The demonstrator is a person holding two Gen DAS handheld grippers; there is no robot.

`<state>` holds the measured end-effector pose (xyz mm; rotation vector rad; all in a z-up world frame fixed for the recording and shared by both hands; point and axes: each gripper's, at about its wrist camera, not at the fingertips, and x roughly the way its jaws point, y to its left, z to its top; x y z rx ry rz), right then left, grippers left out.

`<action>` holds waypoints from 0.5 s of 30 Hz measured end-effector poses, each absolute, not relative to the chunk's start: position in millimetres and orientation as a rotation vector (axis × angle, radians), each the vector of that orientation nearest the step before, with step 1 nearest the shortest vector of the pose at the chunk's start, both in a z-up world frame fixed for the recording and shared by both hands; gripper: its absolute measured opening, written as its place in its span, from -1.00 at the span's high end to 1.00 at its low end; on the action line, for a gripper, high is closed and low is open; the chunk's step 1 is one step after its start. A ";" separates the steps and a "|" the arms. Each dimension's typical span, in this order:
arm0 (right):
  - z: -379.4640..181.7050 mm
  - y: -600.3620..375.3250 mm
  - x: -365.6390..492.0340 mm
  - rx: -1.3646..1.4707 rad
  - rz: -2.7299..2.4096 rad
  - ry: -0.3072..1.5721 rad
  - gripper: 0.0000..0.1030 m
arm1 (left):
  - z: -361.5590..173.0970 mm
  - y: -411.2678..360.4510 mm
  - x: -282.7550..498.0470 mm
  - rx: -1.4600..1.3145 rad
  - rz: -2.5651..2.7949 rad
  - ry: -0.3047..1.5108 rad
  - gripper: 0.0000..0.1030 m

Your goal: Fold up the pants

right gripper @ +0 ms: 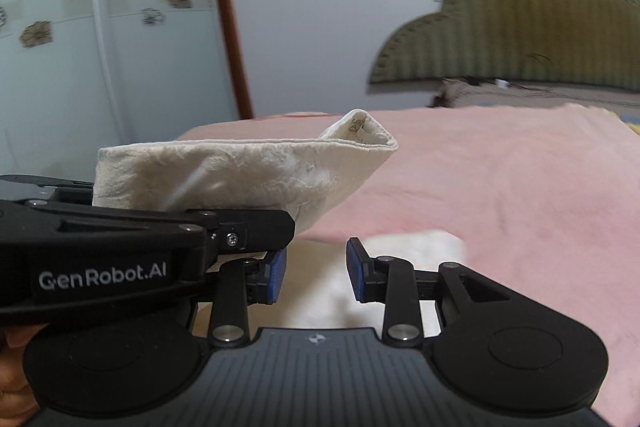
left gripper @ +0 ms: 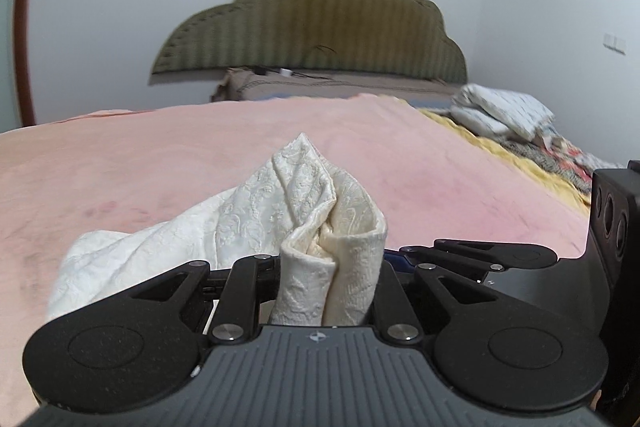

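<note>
The pants [left gripper: 280,211] are cream-white with an embossed pattern. My left gripper [left gripper: 328,287] is shut on a bunched fold of them, which stands up between the jaws above the pink blanket [left gripper: 160,163]. In the right wrist view the left gripper [right gripper: 256,227] holds that fold of the pants [right gripper: 248,167] raised at the left. My right gripper [right gripper: 316,273] is open and empty, its blue pads [right gripper: 356,275] apart over more cream cloth [right gripper: 400,247] lying on the blanket [right gripper: 500,187].
An olive scalloped headboard [left gripper: 320,27] stands at the far end of the bed. Folded white laundry [left gripper: 500,111] and patterned cloths lie at the right edge. The right gripper's body [left gripper: 612,219] shows at the right. A wardrobe [right gripper: 60,27] stands at the left.
</note>
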<state>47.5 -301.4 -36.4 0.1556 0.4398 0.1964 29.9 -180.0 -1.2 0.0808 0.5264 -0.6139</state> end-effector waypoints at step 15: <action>-76.8 -351.8 18.5 0.120 0.024 0.553 0.29 | -30.9 -210.4 27.9 0.097 -0.761 0.658 0.06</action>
